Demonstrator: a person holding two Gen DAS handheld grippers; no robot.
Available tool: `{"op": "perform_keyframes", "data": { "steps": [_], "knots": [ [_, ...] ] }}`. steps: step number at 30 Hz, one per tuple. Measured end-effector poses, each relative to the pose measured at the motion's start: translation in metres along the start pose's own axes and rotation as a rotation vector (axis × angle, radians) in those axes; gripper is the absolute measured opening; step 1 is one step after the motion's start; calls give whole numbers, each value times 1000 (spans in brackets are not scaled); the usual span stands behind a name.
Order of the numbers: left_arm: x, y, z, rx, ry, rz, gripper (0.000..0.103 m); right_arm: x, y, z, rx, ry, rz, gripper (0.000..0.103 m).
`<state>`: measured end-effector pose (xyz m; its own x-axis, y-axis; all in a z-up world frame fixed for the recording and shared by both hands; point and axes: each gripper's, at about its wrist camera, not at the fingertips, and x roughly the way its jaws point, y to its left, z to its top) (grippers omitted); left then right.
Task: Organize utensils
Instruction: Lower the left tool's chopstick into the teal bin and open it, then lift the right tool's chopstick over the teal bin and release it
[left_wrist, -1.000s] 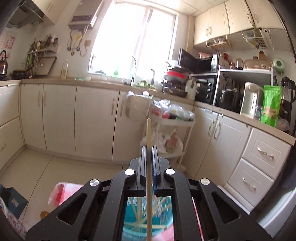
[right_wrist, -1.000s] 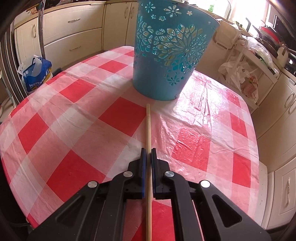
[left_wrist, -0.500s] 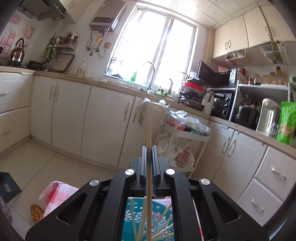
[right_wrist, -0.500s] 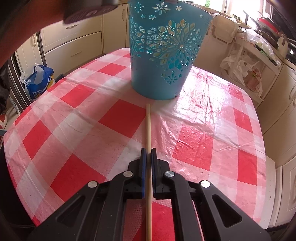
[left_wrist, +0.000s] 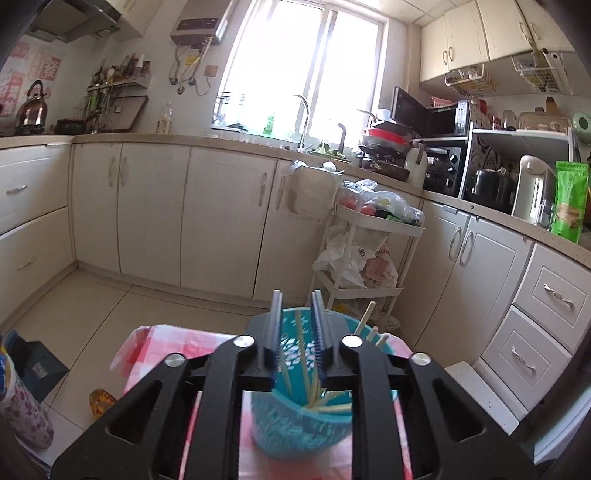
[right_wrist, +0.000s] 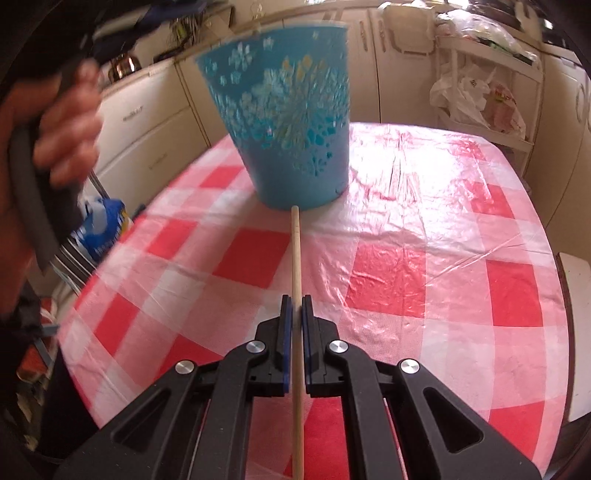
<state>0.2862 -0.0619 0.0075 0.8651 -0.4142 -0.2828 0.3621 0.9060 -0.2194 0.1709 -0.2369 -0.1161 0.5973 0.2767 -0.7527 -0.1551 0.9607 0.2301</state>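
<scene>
A blue cut-out bucket (right_wrist: 291, 122) stands on the red-and-white checked tablecloth (right_wrist: 406, 240). My left gripper (left_wrist: 297, 299) hovers just above the bucket's mouth (left_wrist: 295, 424), and its jaws are opening. A wooden chopstick (left_wrist: 301, 336) shows in the gap, slanting down into the bucket, with no pad pressing on it. Several more chopsticks (left_wrist: 364, 319) lean inside. My right gripper (right_wrist: 293, 306) is shut on another wooden chopstick (right_wrist: 295, 251), whose tip points at the bucket's base. A person's hand (right_wrist: 62, 125) holding the left tool is blurred at the left of the right wrist view.
A white trolley (left_wrist: 373, 258) stuffed with bags stands beyond the table's far edge. Cream cabinets (left_wrist: 221, 218) line the walls. A blue bag (right_wrist: 103, 225) sits on the floor left of the table.
My left gripper came down over the bucket and its jaws parted, letting go of the chopstick they held upright. The right gripper rolled a little, still gripping its chopstick.
</scene>
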Motion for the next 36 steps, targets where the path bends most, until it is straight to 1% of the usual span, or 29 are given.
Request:
{"op": "perform_keyframes", "data": {
  "steps": [1, 3, 5, 8, 11, 13, 16, 18, 21, 24, 27, 30, 32, 33, 34, 35, 36],
  "knots": [
    [-10, 4, -4, -13, -2, -2, 26, -6, -1, 0, 21, -26, 12, 6],
    [-30, 14, -12, -39, -5, -2, 29, -17, -3, -1, 66, -83, 57, 6],
    [-49, 24, -22, -74, 2, -10, 30, -29, -4, -1, 98, -147, 98, 6],
    [-69, 35, -36, -120, 13, -16, 32, -52, 1, 2, 119, -265, 161, 6],
    [-86, 45, -50, -174, 27, -25, 32, -79, 9, 8, 134, -415, 203, 6],
    [-93, 47, -55, -187, 28, -33, 32, -96, 13, 17, 145, -520, 209, 6],
    [-100, 47, -58, -200, 22, -48, 33, -111, 22, 43, 144, -658, 211, 6],
    [-104, 47, -57, -206, 11, -54, 34, -115, 28, 65, 132, -724, 222, 6],
    [-108, 51, -52, -219, -12, -54, 34, -111, 41, 100, 99, -830, 200, 6],
    [-110, 58, -48, -241, -39, -36, 35, -102, 44, 129, 88, -906, 154, 6],
    [-108, 68, -45, -272, -57, -27, 36, -87, 46, 154, 97, -943, 107, 6],
    [-113, 74, -39, -292, -102, -23, 36, -78, 48, 170, 105, -976, 82, 6],
    [-118, 75, -34, -287, -137, -17, 36, -70, 53, 171, 72, -1005, 40, 6],
    [-121, 74, -32, -281, -156, -13, 36, -64, 53, 170, 61, -1000, 29, 10],
    [-124, 73, -29, -273, -174, -11, 36, -57, 50, 169, 57, -983, 29, 23],
    [-126, 72, -27, -263, -188, -9, 36, -50, 48, 166, 52, -963, 25, 26],
    [-128, 70, -25, -255, -195, -9, 36, -44, 49, 160, 40, -949, 16, 27]
  ]
}}
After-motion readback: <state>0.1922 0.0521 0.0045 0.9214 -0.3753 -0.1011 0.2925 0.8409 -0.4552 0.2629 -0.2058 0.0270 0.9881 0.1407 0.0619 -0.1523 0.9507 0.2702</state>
